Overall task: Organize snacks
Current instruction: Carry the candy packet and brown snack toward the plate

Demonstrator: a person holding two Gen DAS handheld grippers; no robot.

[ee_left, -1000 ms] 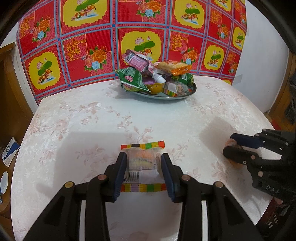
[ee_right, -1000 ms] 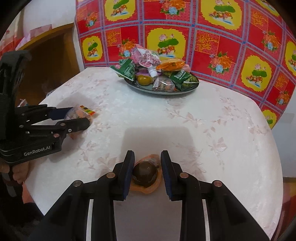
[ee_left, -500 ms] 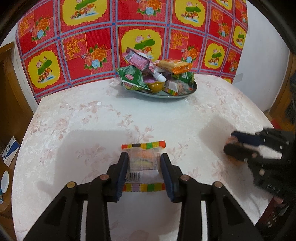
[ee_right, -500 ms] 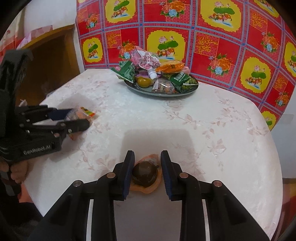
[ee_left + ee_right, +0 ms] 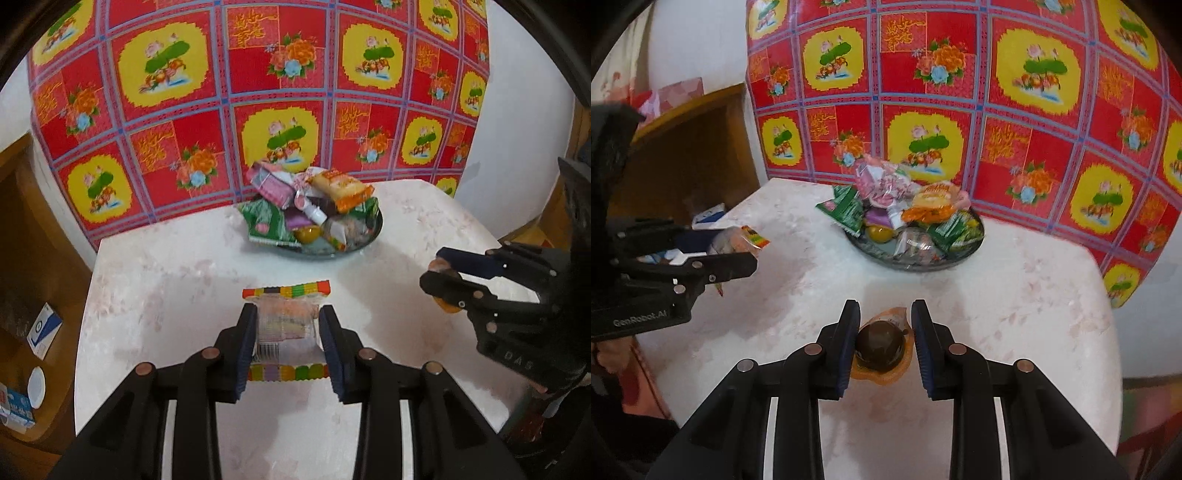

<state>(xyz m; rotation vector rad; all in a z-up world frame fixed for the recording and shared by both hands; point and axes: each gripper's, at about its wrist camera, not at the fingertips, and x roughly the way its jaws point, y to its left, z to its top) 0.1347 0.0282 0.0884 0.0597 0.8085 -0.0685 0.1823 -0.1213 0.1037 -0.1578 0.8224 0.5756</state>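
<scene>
My left gripper [image 5: 287, 326] is shut on a clear snack packet with rainbow-striped ends [image 5: 286, 321] and holds it above the white table [image 5: 177, 280]. My right gripper [image 5: 885, 332] is shut on a dark round snack in an orange wrapper [image 5: 879, 345], also lifted off the table. A metal plate [image 5: 373, 230] piled with several wrapped snacks [image 5: 295, 206] stands at the table's far edge, ahead of both grippers. The plate [image 5: 960, 254] also shows in the right wrist view. Each gripper shows in the other's view, the right one [image 5: 439, 277] and the left one [image 5: 738, 254].
A red and yellow floral cloth [image 5: 258, 92] hangs behind the table. A wooden cabinet [image 5: 690, 147] stands to the left, with small boxes [image 5: 44, 328] low beside the table. The white wall [image 5: 517, 147] lies to the right.
Both grippers have risen off the table with their snacks and moved forward toward the plate, which now looks nearer.
</scene>
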